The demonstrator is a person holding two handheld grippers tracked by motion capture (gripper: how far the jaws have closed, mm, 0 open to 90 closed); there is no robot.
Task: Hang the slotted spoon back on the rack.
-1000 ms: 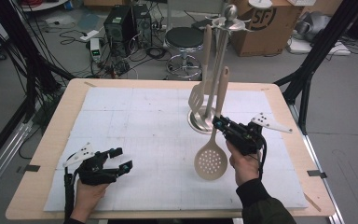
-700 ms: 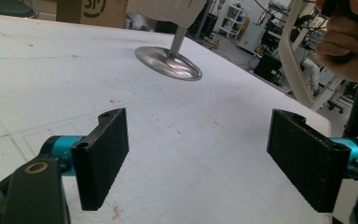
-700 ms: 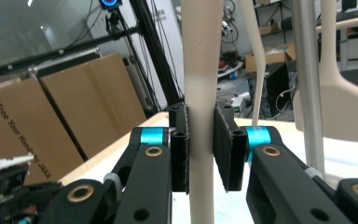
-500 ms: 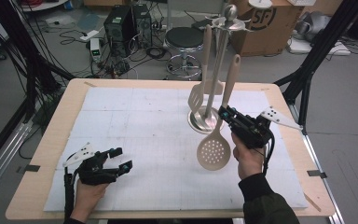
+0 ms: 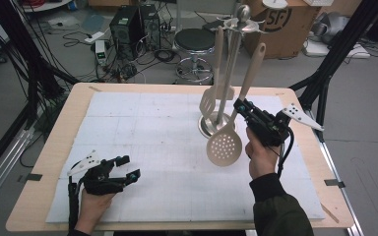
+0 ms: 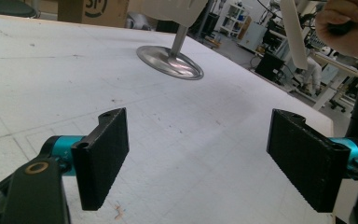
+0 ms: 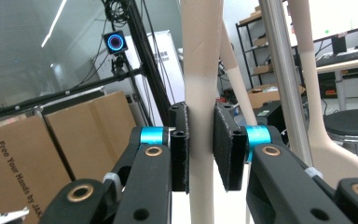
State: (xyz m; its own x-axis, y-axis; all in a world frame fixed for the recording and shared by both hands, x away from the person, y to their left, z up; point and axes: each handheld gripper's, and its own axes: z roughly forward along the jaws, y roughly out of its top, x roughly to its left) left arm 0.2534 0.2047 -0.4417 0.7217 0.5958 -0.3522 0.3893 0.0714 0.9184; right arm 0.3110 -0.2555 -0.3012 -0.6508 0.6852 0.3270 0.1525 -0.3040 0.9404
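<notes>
A beige perforated skimmer (image 5: 225, 146) hangs in the air, bowl down, just in front of the chrome utensil stand (image 5: 230, 73). My right gripper (image 5: 239, 105) is shut on its handle about halfway up; in the right gripper view the pads (image 7: 179, 144) press the skimmer handle (image 7: 200, 56) from both sides, with the stand's pole (image 7: 282, 70) close behind. A beige slotted spatula (image 5: 208, 101) hangs on the stand. My left gripper (image 5: 128, 168) rests low at the near left of the table, open, with nothing between its pads (image 6: 103, 156).
The stand's round base (image 5: 209, 127) sits on the white mat (image 5: 142, 128) that covers the wooden table (image 5: 69, 113); the same stand base (image 6: 170, 60) lies ahead in the left gripper view. Cardboard boxes, a stool and cables stand on the floor beyond the far edge.
My right gripper has lifted the skimmer off the mat and carried it up toward the stand. The left gripper has stayed where it was.
</notes>
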